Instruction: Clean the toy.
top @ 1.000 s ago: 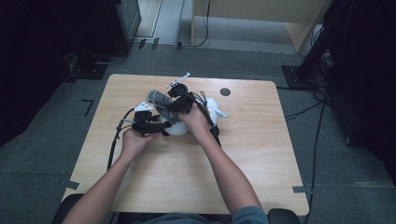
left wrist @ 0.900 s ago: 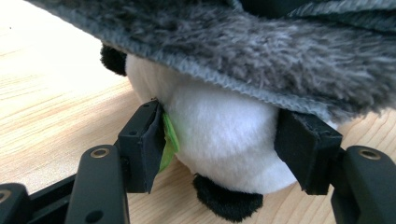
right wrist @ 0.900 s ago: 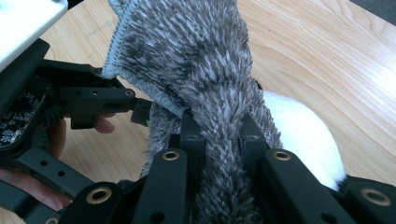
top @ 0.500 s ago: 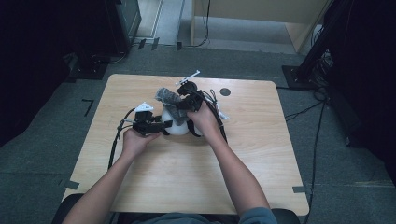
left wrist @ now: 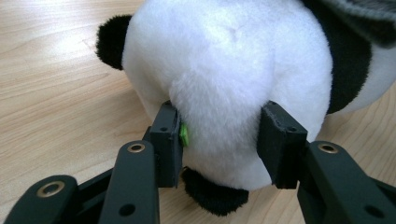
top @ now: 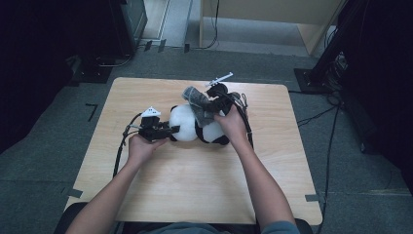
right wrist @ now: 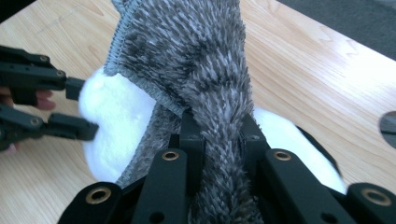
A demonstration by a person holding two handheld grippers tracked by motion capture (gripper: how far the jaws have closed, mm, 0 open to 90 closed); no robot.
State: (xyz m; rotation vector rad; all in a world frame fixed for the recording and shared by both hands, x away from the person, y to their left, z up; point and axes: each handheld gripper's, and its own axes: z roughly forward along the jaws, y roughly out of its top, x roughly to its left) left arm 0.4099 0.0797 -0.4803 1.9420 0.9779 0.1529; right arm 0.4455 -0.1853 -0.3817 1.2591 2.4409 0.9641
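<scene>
L claw [left wrist: 219, 140] is clamped on the soft black-and-white plush panda toy [left wrist: 224, 70]: its jaws have just been closing, and in the left gripper view both black pads dent the white fur of the round head, one each side, w/ a small green tab showing by the left pad. A black ear sits at the head's upper left, another black patch below betw. the jaws. In the high view the L claw [top: 165, 130] lies low on the pale wooden bench [top: 195, 195], held by the person's left hand [top: 141, 146], pointing right into the panda [top: 187, 124].

R claw [right wrist: 219, 135] is clenched on a shaggy grey knitted cloth piece w/ ribbed hem [right wrist: 187, 51]; the fabric is bunched betw. the jaws and stands up above them, draped over the panda's white body [right wrist: 116, 126]. Farther off in that view the L claw's jaws pinch the head from the left. In the high view the right hand [top: 233, 124] holds the R claw [top: 210, 105] at the panda's far side, grey cloth [top: 195, 100] lifted over the toy. Panda lies mid-bench, betw. both hands. A dark round hole [right wrist: 387, 123] marks the bench beyond.
</scene>
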